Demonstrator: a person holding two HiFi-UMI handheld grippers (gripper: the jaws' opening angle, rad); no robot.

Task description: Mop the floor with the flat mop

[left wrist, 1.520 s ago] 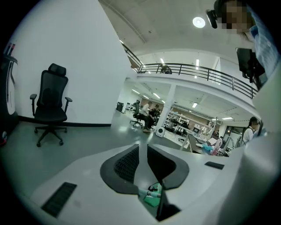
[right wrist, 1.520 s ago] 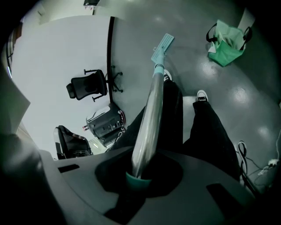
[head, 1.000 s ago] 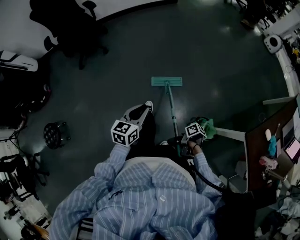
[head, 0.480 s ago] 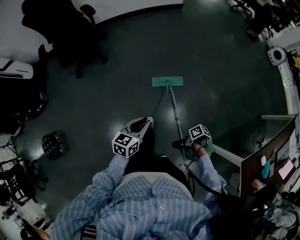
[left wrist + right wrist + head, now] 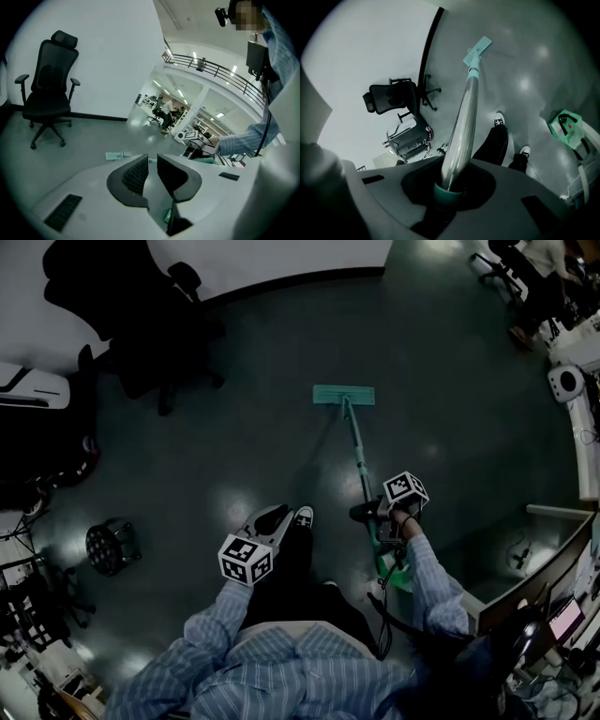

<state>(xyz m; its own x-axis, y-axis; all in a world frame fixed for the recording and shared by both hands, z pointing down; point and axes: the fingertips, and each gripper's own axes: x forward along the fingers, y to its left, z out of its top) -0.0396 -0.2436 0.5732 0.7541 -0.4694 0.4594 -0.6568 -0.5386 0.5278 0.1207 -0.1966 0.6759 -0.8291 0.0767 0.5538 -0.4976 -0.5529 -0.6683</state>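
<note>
The flat mop lies with its teal head (image 5: pixel 343 395) flat on the dark floor ahead of me. Its pole (image 5: pixel 361 465) slants back to my right gripper (image 5: pixel 375 514), which is shut on the pole near its teal collar. In the right gripper view the pole (image 5: pixel 464 112) runs up from my right gripper (image 5: pixel 450 180) to the mop head (image 5: pixel 478 50). My left gripper (image 5: pixel 270 521) hangs over the floor beside my shoe, away from the mop. Its jaws (image 5: pixel 151 164) stand nearly together with nothing between them. The mop head (image 5: pixel 117 155) shows small beyond them.
A black office chair (image 5: pixel 141 324) stands at the back left by the white wall. A small round stool (image 5: pixel 112 545) sits at left. A desk (image 5: pixel 562 606) and a white device (image 5: pixel 567 382) line the right side. A green bag (image 5: pixel 567 129) lies near my feet (image 5: pixel 302 517).
The mop head has slid a little farther forward and right on the floor. My right gripper went with the pole. My left gripper drifted lower, and the desk moved off toward the right edge.
</note>
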